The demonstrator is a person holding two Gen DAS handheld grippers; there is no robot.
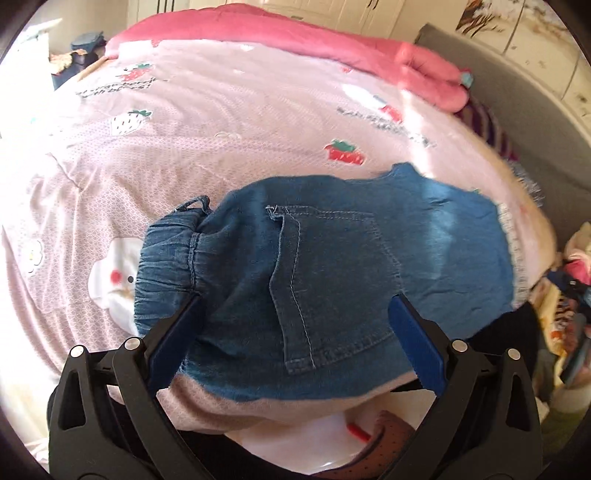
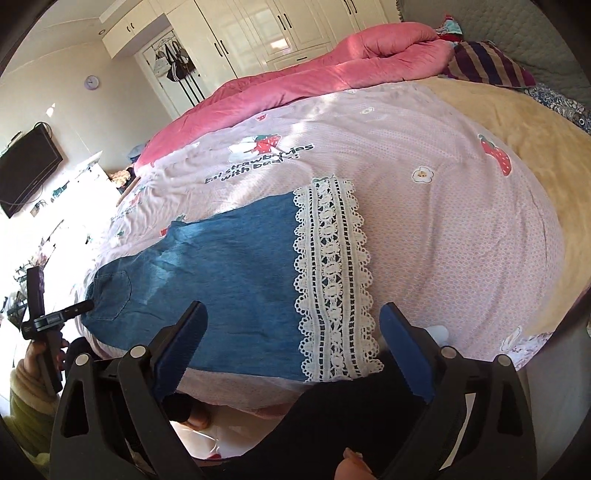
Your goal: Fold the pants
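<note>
Blue denim pants (image 1: 325, 266) lie flat near the front edge of the bed, one leg stacked on the other. The elastic waistband (image 1: 166, 266) is at the left, with a back pocket (image 1: 332, 280) facing up. My left gripper (image 1: 295, 306) is open above the pocket and waist end, holding nothing. In the right wrist view the pants (image 2: 229, 280) end in a white lace hem (image 2: 332, 280). My right gripper (image 2: 291, 314) is open over the hem end, empty. The left gripper (image 2: 66, 314) shows at the far left there.
The bed has a pink strawberry-print sheet (image 2: 443, 229) and a rolled pink quilt (image 2: 332, 74) at the back. A striped pillow (image 2: 484, 62) lies at the far right. White wardrobes (image 2: 258, 33) and a wall TV (image 2: 26, 170) stand beyond. Clothes (image 1: 569, 295) pile beside the bed.
</note>
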